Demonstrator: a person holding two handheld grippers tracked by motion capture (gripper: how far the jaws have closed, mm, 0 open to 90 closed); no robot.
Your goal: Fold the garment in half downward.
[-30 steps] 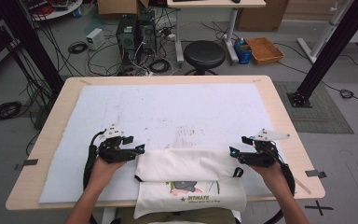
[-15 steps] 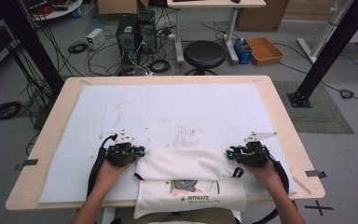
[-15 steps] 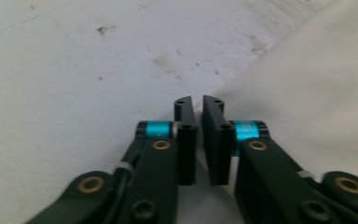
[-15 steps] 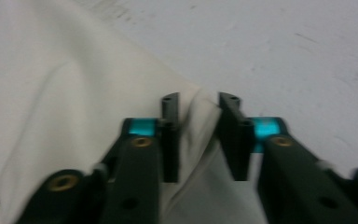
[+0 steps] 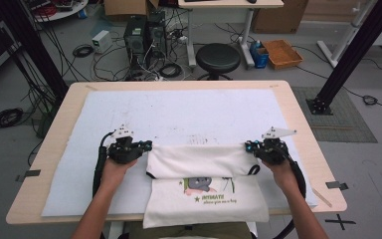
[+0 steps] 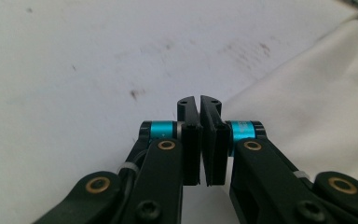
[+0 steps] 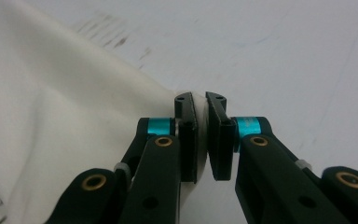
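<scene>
High view: white garment [image 5: 204,186] lies at the desk's [image 5: 298,114] near edge, folded band running left–right between left gripper [image 5: 142,147] and right gripper [image 5: 251,147]. Left gripper view: fingers [image 6: 192,140] closed at the cloth's corner; whether they pinch it, I cannot tell. Right gripper view: fingers [image 7: 186,140] nearly closed, pinching cloth.

Black left gripper [image 6: 199,105] and right gripper [image 7: 199,101] carry teal rollers (2 each), brass rivets.

Black stool [image 5: 219,58], computer towers [image 5: 143,36], orange tray [image 5: 282,53]

Bare white mat [image 5: 189,112] beyond the folded shirt [image 5: 199,162] lies unobstructed.
</scene>
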